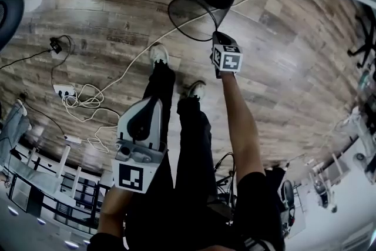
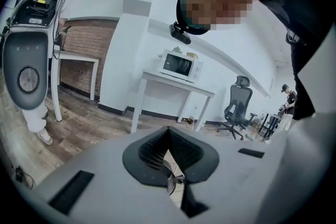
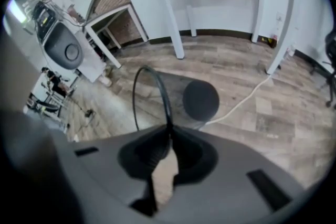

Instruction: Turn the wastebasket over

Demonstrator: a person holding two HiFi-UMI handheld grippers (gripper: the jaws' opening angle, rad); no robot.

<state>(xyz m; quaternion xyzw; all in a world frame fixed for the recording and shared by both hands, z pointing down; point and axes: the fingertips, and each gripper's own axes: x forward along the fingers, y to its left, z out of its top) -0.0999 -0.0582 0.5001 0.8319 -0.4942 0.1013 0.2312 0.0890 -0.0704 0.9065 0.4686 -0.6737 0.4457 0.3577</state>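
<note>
Above the floor [image 1: 106,9], right tool [image 1: 217,34] clamps the rim of the wastebasket [image 1: 197,9]; left tool [image 2: 168,139] fully closed, empty.

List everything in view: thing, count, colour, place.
wastebasket: one, black mesh, tilted over the wood floor, held by its rim
cable: one, white, across the floor
power strip: one, white, on the floor at the left
microwave: one, white, on a white table by the wall
office chair: one, dark, right of that table
shoes: two, white, on the floor
left gripper: one, grey, jaws together, empty
right gripper: one, grey, jaws shut on the wastebasket's rim
</note>
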